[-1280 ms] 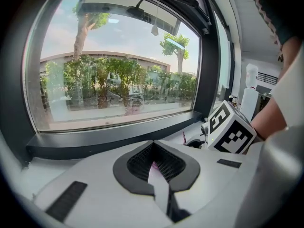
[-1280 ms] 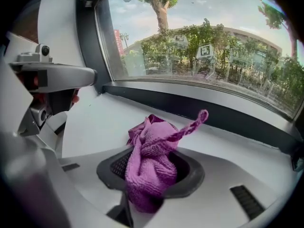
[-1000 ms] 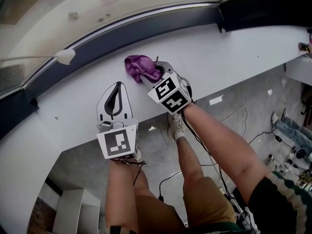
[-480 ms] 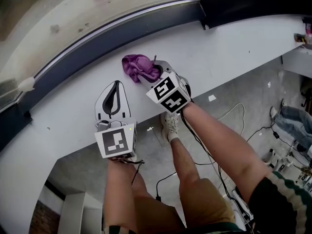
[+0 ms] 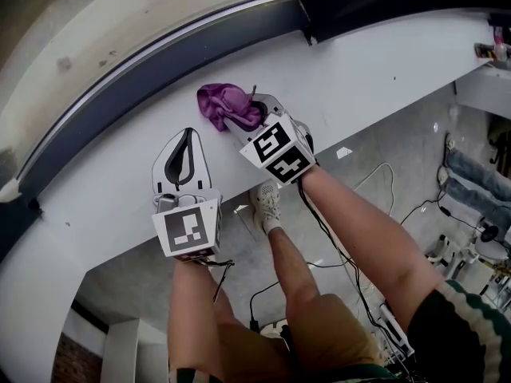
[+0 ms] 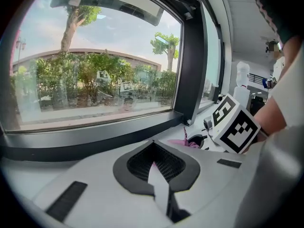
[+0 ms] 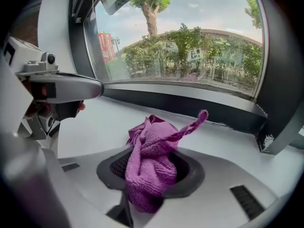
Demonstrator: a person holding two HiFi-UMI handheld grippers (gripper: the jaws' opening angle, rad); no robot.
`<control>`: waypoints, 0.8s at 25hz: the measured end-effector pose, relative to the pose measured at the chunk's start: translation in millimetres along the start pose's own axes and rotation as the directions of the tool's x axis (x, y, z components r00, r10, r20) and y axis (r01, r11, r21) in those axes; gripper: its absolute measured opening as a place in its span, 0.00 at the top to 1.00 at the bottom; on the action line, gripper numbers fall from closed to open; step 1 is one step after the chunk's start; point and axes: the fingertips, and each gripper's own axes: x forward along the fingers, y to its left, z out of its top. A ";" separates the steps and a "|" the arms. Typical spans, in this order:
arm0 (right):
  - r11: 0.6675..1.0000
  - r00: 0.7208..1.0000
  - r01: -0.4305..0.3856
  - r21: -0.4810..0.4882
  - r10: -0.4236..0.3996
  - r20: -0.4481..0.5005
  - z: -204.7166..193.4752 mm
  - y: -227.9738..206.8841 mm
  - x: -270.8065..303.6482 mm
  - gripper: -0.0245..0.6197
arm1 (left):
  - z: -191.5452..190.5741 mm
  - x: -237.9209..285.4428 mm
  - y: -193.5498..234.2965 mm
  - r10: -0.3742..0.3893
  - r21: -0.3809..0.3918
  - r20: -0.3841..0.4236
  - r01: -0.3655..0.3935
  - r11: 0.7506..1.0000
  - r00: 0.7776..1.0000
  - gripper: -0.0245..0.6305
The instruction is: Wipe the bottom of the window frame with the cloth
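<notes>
Cloth purple, crumpled, coarsely knitted.

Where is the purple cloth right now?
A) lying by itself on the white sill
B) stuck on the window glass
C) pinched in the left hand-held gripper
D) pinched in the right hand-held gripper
D: the right gripper view shows the purple cloth bunched between the jaws of the right hand-held gripper, while the left hand-held gripper is shut on nothing.
</notes>
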 end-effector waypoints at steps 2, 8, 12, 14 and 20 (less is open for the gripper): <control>1.000 1.000 0.010 0.013 -0.010 0.005 -2.2 -7.7 -7.5 0.72 | 3.8 3.7 -7.6 -0.008 -0.001 0.003 0.008 1.000 1.000 0.95; 0.999 0.999 0.032 0.043 -0.033 0.021 -6.8 -25.1 -26.3 0.72 | 13.0 13.7 -29.5 -0.034 0.011 0.003 0.034 0.999 0.999 0.95; 0.997 0.999 0.044 0.066 -0.046 0.026 -14.2 -44.5 -33.5 0.72 | 16.2 30.6 -49.0 -0.054 0.009 0.002 0.054 0.998 0.999 0.95; 0.996 0.998 0.046 0.078 -0.048 0.027 -20.3 -61.5 -39.6 0.72 | 20.7 44.9 -65.8 -0.065 0.013 -0.002 0.065 0.998 0.998 0.95; 0.991 0.996 0.078 0.108 -0.081 0.029 -39.4 -114.3 -62.5 0.72 | 35.4 76.9 -109.3 -0.095 0.023 -0.004 0.095 0.995 0.996 0.95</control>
